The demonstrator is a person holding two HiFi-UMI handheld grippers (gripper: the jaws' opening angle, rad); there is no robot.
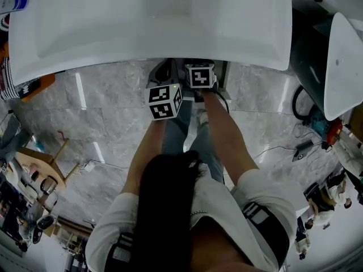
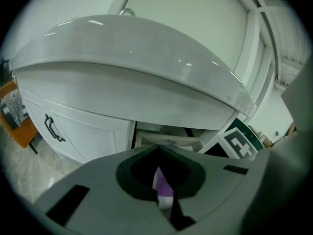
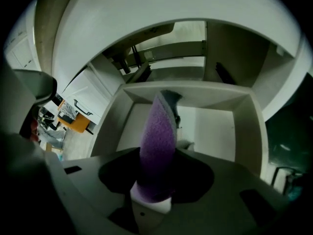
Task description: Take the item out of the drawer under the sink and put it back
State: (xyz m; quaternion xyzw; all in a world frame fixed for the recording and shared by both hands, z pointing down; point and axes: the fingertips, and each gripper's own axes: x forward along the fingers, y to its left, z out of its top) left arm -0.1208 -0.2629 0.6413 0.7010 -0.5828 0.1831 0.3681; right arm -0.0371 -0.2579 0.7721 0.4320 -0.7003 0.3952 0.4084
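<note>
In front of the drawer [image 2: 168,141], the left gripper [image 2: 159,148] has its jaws pressed together. Over the drawer, the right gripper [image 3: 156,180] pinches the purple item [image 3: 157,136] low down; its free end could flop, snag the drawer's rim and pull loose

The sink [image 1: 153,27] sat on top, and right under it the drawer [image 3: 215,131] stood pulled out. The right hand-held gripper [image 3: 157,153] hung over the drawer with the item [image 3: 159,121] between its jaws, the item's tip above the drawer's floor. The left hand-held gripper [image 2: 159,148] was just beside it, to its left and in front of the drawer. Left of the drawer came the cabinet door [image 2: 93,131].
</note>
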